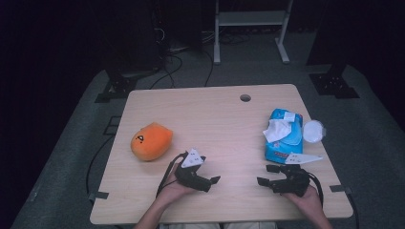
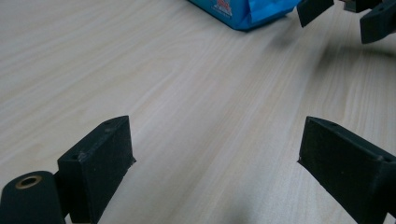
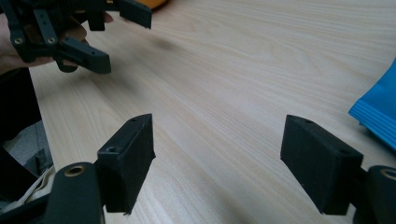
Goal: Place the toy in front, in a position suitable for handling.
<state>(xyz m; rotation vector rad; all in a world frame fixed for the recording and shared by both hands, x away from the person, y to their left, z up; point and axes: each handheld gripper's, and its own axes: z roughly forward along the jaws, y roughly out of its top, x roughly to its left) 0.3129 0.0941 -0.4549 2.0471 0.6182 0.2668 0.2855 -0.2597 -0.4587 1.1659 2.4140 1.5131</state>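
Observation:
My left gripper (image 1: 213,181) rests low over the table's near edge, left of centre, jaws open and pointing right with nothing between them (image 2: 215,158). Facing it from the right, my right gripper (image 1: 265,175) is also open and empty (image 3: 217,163). A blue wipes pack (image 1: 283,133) with a white tissue pulled up from its top lies just beyond the right gripper; its corner shows in the left gripper view (image 2: 243,11) and the right gripper view (image 3: 379,112). An orange plush toy (image 1: 151,141) sits at the table's left, beyond the left gripper.
The wooden table (image 1: 215,119) has a cable hole (image 1: 245,98) near its far edge. A round white lid (image 1: 314,130) lies at the right edge beside the pack. A white frame stand (image 1: 250,21) is on the floor behind the table.

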